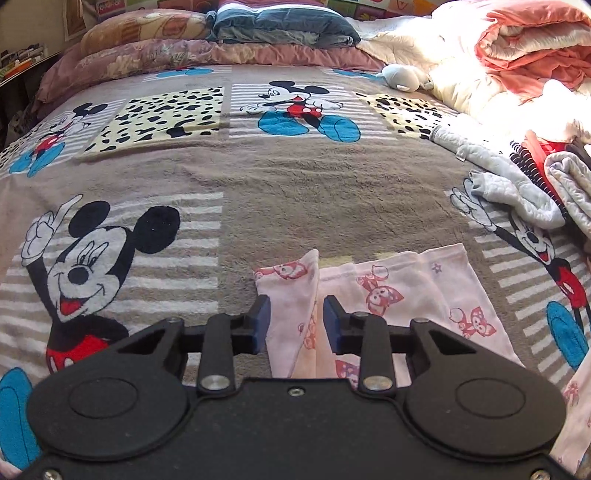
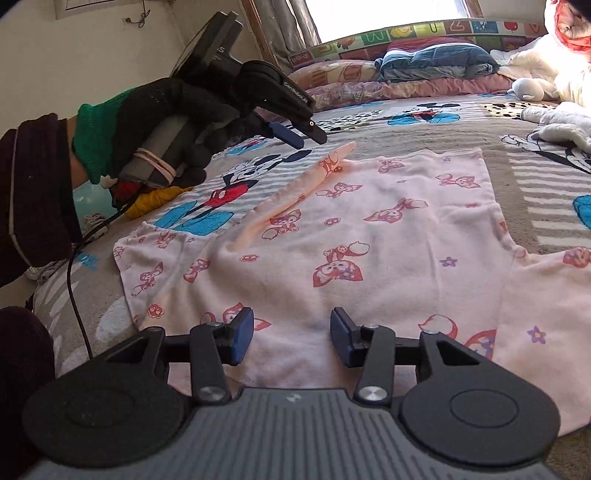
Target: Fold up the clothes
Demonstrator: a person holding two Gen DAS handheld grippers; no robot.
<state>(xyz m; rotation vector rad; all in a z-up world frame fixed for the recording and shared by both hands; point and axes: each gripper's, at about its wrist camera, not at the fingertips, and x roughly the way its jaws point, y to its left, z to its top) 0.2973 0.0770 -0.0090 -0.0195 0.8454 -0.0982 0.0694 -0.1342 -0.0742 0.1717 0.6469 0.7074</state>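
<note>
Fingers parted on both grippers, nothing between the blue pads: left gripper (image 1: pixel 295 325) spread just above a raised fold of cloth, right gripper (image 2: pixel 291 341) spread low over the near edge of the garment.

Beneath everything, a grey-brown blanket (image 1: pixel 295 177) patterned with cartoon mice, striped panels and spotted cream squares, covering the bed.

Heaped at far right, a cream and coral quilt (image 1: pixel 517 55); along the head of the bed, pink floral pillows (image 1: pixel 155 55) with a folded dark blue cover (image 1: pixel 280 26) on top.

Spread flat on the blanket close to both grippers, a pale pink shirt (image 2: pixel 369 229) printed with red fox-like figures and small purple flowers, long axis running from the near edge away toward the pillows in the right wrist view, one sleeve out to the left, another out to the right, and a narrow ridge of cloth (image 2: pixel 295 192) standing up along its left side, slanting away and rightward.

At right, a loose pile of grey and white clothes (image 1: pixel 517 177) partly on the blanket.

Gloved in black and green, the left hand (image 2: pixel 155 122) wrapped round its gripper's handle, above the shirt's left sleeve.

Behind the pillows, a strip of alphabet tiles (image 2: pixel 424 31), letters too small to read with certainty.

Near the quilt, a small pale plush toy (image 1: pixel 402 75).

On the left gripper's side, faint white lettering, illegible.
</note>
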